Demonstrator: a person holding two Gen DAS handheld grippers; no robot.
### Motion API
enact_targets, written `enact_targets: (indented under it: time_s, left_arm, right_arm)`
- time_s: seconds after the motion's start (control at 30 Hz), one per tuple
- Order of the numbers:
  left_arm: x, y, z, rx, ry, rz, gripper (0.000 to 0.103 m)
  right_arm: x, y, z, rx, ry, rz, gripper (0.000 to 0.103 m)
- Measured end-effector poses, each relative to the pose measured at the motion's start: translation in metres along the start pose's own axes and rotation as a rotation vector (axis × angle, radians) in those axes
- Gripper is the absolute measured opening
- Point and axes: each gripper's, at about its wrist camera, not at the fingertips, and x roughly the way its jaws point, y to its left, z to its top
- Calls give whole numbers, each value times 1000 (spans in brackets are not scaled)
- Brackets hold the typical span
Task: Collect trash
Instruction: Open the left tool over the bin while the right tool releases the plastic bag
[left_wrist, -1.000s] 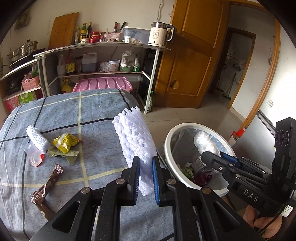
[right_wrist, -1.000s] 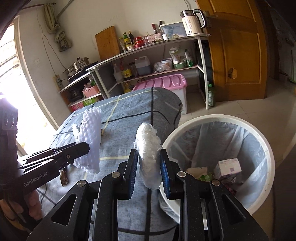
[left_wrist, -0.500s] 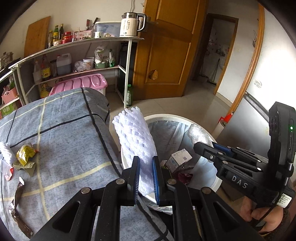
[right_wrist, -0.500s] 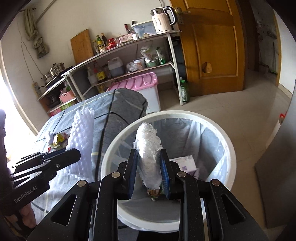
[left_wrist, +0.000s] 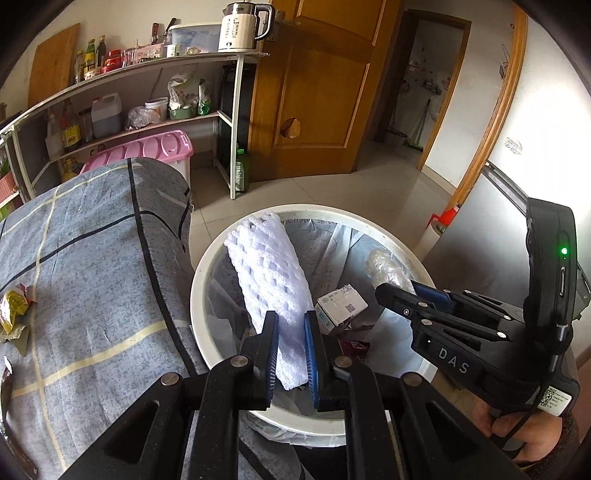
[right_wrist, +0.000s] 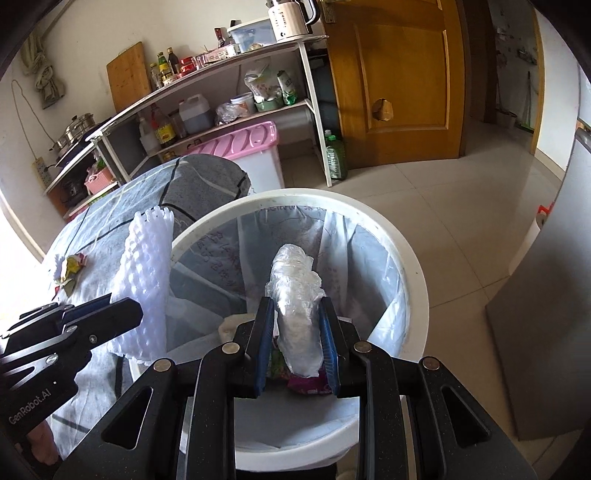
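Left gripper (left_wrist: 290, 350) is clamped on a white foam net sleeve (left_wrist: 271, 291), pads squeezing its lower end, the rest of the sleeve sticking up and away over the mouth of the white trash bin (left_wrist: 199, 280). In the right wrist view the same sleeve (right_wrist: 146, 288) sits above the bin's left rim (right_wrist: 415, 266), with the left gripper (right_wrist: 122, 312) coming in from the left edge.

Right gripper (right_wrist: 297, 349) is closed on a crumpled clear plastic wrap (right_wrist: 297, 302), blue pads pressed on both sides of it, and it hangs over the bin's inside. From the left wrist view the right gripper (left_wrist: 397, 290) reaches in from the right, the plastic (left_wrist: 384, 264) poking out past its tips over the bin's far-right part; a hand (left_wrist: 528, 439) grips its handle at the bottom right.

Bin is lined with a translucent bag and already holds a small white carton (left_wrist: 341, 302) plus some coloured wrappers (too jumbled to name).

Bin stands just beside the right edge of the table, which wears a grey checked cloth (left_wrist: 96, 280). A yellow wrapper (left_wrist: 13, 306) lies at the cloth's left edge, well apart from the bin.
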Motion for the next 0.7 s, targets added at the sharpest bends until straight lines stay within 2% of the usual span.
enact_targets:
  time_s: [0.17,0.23,0.3,0.37,0.6,0.7]
  left_arm:
    - [4,1,0,-6,11,-12,16]
    - [6,4,-1,-18,15,-20,18]
    - [5,4,-1,-12,14,-11,22]
    - [3,6,-1,-17,12,-13,30]
    - [-5,14,-2,-35,-4,-4,34]
    - [-12,19,-3,-42,-14,3,39]
  right_arm:
    - [2,-3,0,1,13,-21,28]
    - [3,-3,-1,1,20,-23,35]
    - [3,-2,-1,12,19,-18,52]
    - [2,-1,-1,17,13,-15,52]
    - [0,5,-2,10,14,-24,53]
    - [-1,10,-2,4,11,-20,53]
